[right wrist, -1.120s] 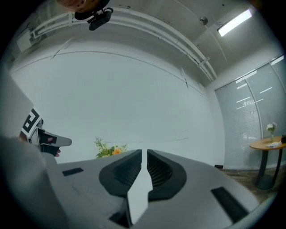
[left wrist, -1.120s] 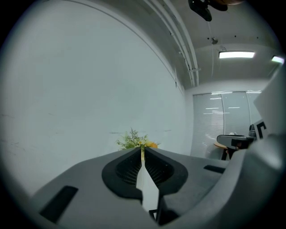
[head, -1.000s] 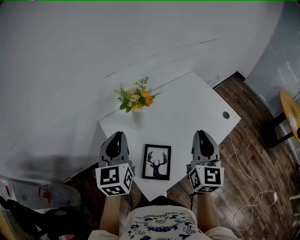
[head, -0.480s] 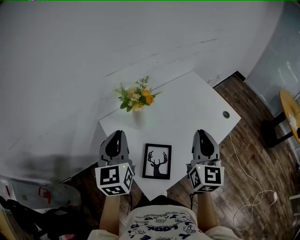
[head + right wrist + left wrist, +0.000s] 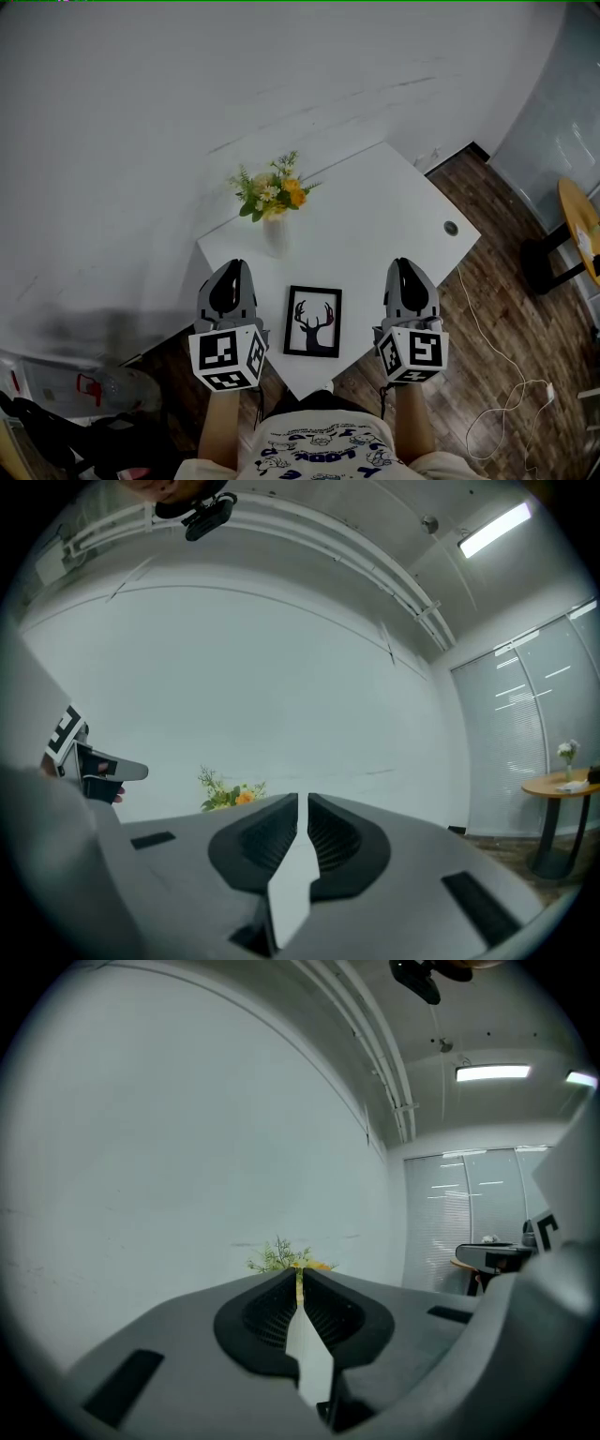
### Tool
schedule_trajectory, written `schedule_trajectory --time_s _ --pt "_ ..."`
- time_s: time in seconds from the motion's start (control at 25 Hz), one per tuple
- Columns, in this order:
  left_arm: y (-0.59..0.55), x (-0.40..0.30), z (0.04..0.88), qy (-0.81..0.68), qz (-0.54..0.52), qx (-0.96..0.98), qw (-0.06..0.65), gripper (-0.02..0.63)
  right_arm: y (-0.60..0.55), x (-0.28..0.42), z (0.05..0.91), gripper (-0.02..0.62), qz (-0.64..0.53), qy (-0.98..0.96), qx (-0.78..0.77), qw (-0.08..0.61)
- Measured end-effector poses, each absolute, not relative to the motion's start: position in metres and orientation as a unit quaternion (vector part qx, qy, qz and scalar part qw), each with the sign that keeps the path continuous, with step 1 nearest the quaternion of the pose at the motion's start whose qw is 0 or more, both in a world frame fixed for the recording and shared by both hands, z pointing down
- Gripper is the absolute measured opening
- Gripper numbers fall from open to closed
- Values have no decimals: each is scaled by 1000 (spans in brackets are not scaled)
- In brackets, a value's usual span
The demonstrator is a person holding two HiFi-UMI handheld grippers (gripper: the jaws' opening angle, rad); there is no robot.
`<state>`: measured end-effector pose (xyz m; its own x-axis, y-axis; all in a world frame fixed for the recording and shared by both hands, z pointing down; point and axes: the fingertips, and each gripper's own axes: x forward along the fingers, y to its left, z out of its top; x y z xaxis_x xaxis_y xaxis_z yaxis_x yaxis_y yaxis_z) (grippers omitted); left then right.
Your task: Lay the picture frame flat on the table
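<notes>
A white table stands against a pale wall on a wooden floor. In the head view we see the picture frame near the table's front edge, between the two grippers and touching neither. Its long axis runs away from us towards the vase of flowers, with the deer's antlers at the far end. We cannot tell whether it lies flat or leans back. The left gripper and right gripper hover on either side, pointing forward. In the left gripper view the jaws are pressed together on nothing, with the flowers beyond their tips. In the right gripper view the jaws likewise meet, empty.
</notes>
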<state>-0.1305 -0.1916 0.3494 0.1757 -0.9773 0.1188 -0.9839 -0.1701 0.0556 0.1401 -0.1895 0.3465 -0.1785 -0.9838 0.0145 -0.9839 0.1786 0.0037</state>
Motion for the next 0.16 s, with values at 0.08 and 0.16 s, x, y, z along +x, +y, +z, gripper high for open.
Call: schedule_trajectory --time_s 0.08,0.16 --pt "-191 -131 350 -642 28 764 60 41 -189 140 347 52 3 -767 641 7" --pt "-191 -131 350 -642 28 764 60 41 -188 140 347 52 2 -767 641 8"
